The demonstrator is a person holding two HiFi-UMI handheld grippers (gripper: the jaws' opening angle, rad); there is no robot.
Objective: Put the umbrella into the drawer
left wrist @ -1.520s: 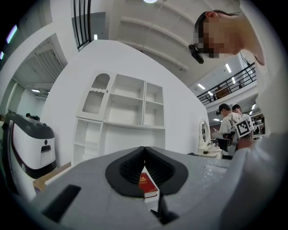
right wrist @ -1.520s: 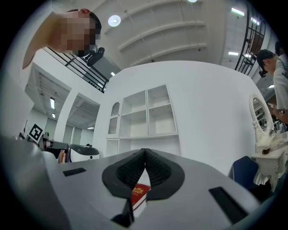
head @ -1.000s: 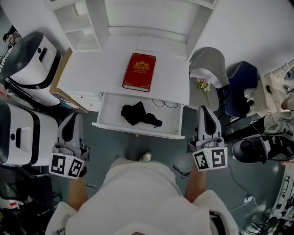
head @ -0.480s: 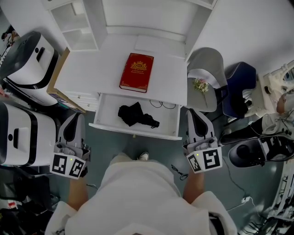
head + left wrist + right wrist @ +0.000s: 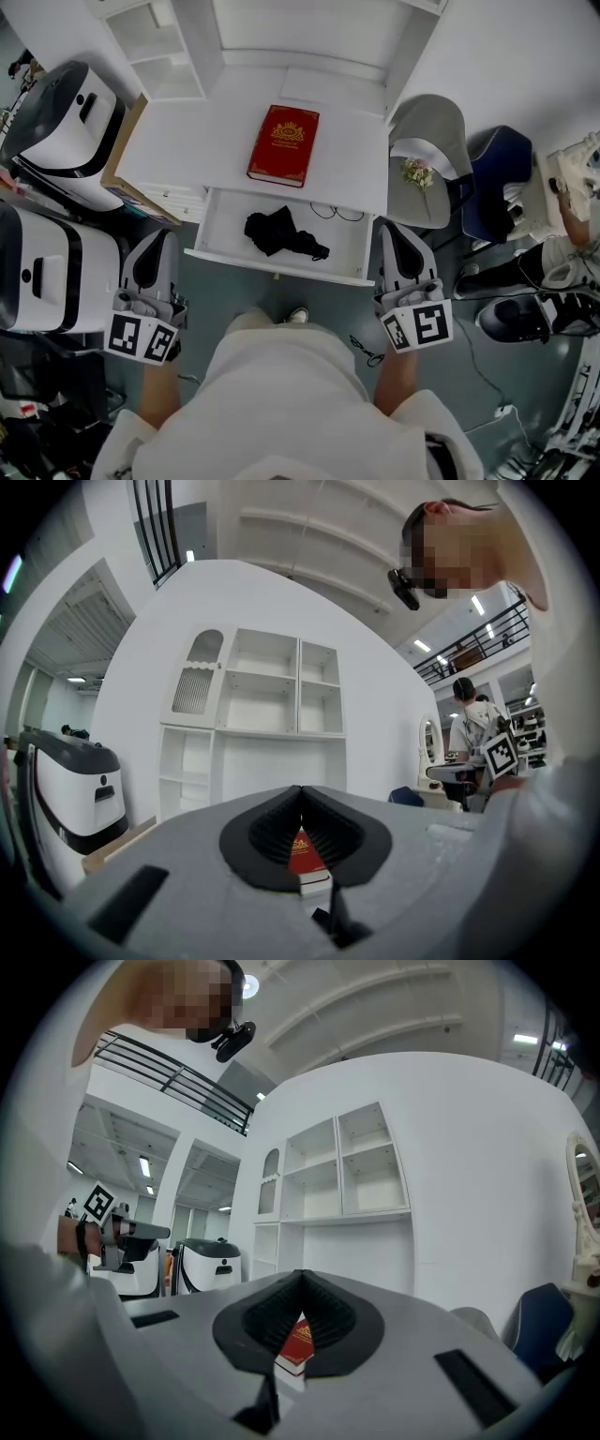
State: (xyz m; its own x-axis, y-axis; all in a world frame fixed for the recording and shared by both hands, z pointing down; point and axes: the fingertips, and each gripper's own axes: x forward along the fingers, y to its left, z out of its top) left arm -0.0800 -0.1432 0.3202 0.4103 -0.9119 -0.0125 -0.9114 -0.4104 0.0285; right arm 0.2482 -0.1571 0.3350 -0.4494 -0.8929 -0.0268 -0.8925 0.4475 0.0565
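Umbrella (image 5: 284, 234) first: it is black, folded into a loose bundle, and it lies inside the open drawer (image 5: 217, 246), near the middle of the drawer floor, free of both your grippers.

The biggest thing in front of you is the white desk (image 5: 183, 150) with its white shelf unit (image 5: 169, 56) rising behind. To your left stand two white machines with black bands, one farther off (image 5: 61, 117) and one nearer (image 5: 47, 272). The drawer is pulled out from under the desktop towards you. To your right a grey chair (image 5: 427, 131) sits beside the desk, and a dark blue chair (image 5: 497, 173) just beyond it.

Your left gripper (image 5: 157, 236) hangs left of the drawer and well apart from it. In the left gripper view its jaws meet at the tips with nothing between them. Your right gripper (image 5: 394, 230) is just beside the drawer's right front corner. In the right gripper view its jaws are also pressed together and empty.

A red book (image 5: 283, 145) with a gold crest lies flat on the desktop, just behind the drawer. A thin black cable (image 5: 335, 214) loops at the drawer's back right, apart from the umbrella. A small bunch of flowers (image 5: 416, 173) rests on the grey chair.
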